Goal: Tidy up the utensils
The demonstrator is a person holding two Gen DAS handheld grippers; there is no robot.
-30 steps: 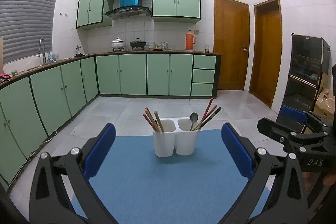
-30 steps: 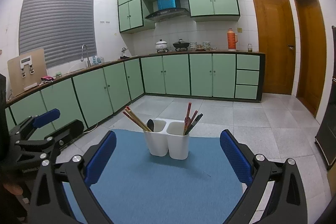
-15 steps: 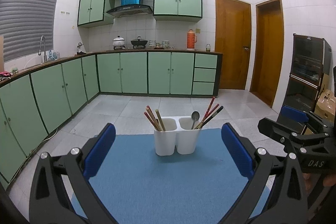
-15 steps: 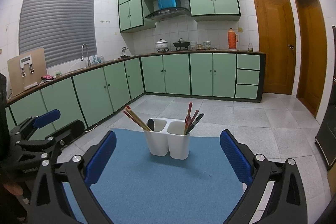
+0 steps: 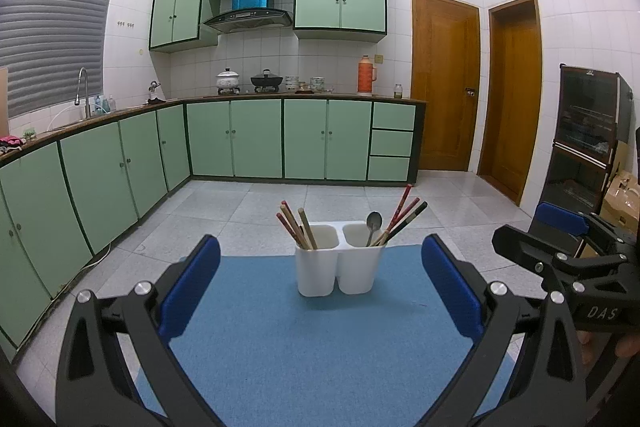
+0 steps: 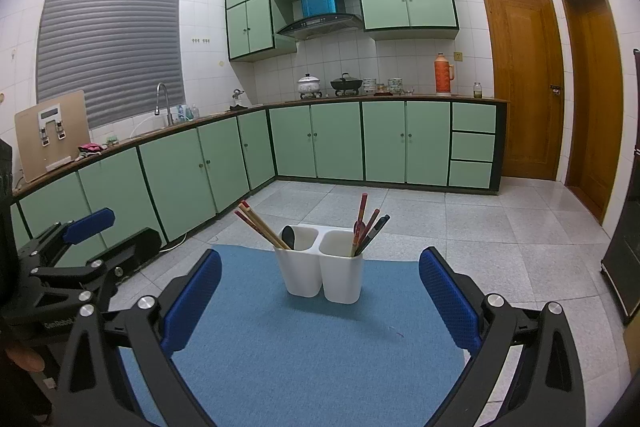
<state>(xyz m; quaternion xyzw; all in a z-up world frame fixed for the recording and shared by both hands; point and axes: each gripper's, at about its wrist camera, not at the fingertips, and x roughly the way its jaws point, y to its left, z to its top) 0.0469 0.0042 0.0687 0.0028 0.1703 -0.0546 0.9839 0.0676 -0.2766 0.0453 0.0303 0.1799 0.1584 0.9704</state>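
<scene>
Two grippers face the work surface, and you hold both with jaws spread wide and nothing between them. Your left gripper (image 5: 320, 291) hovers over the near part of the blue mat (image 5: 280, 347); its blue pads (image 5: 190, 291) stand well apart on either side of the holder. Your right gripper (image 6: 320, 291) is posed likewise, and from the left wrist view it shows at the right edge (image 5: 560, 239), off the mat.

Locate the white utensil holder (image 5: 340, 269) upright near the far edge of the mat. It has two compartments side by side. From the left wrist view, the left compartment carries wooden chopsticks (image 5: 296, 229) leaning left. The right compartment carries a metal spoon (image 5: 374, 223) and a bundle of red and dark chopsticks (image 5: 404, 213) leaning right.

From the right wrist view, the spoon (image 6: 288, 237) appears dark. Which compartment it occupies cannot be told from that view.

Neither gripper touches the holder or any utensil.
</scene>
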